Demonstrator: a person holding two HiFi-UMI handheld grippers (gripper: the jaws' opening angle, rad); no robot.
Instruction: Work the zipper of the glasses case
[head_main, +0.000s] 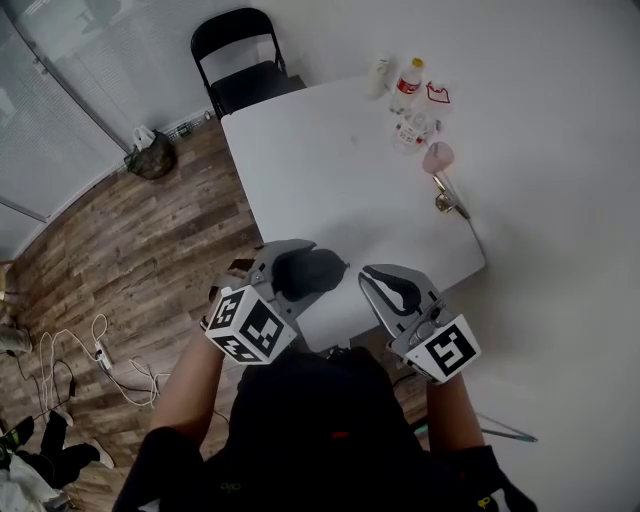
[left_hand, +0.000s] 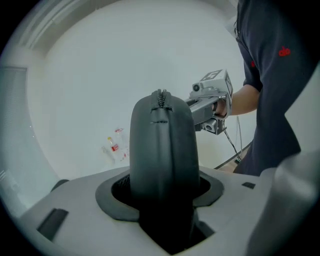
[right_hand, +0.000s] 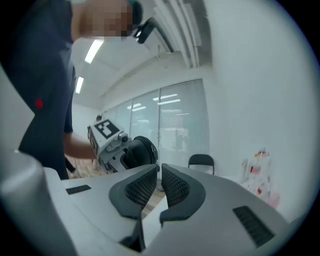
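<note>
A black glasses case (left_hand: 162, 150) stands upright between the jaws of my left gripper (left_hand: 162, 192), which is shut on it. Its zipper (left_hand: 161, 99) runs over the top edge, facing the camera. From the head view the case (head_main: 308, 272) pokes out of the left gripper (head_main: 290, 275), held in the air over the near edge of the white table (head_main: 340, 180). My right gripper (head_main: 385, 285) hovers just right of the case, apart from it, its jaws shut with nothing between them. In the right gripper view the case (right_hand: 142, 152) shows beyond the shut right gripper (right_hand: 160, 172).
Bottles and small items (head_main: 415, 110) crowd the table's far right corner, with a pink object (head_main: 438, 157) and a metal clamp (head_main: 448, 200) on the right edge. A black folding chair (head_main: 240, 60) stands behind the table. Cables (head_main: 90, 355) lie on the wooden floor at left.
</note>
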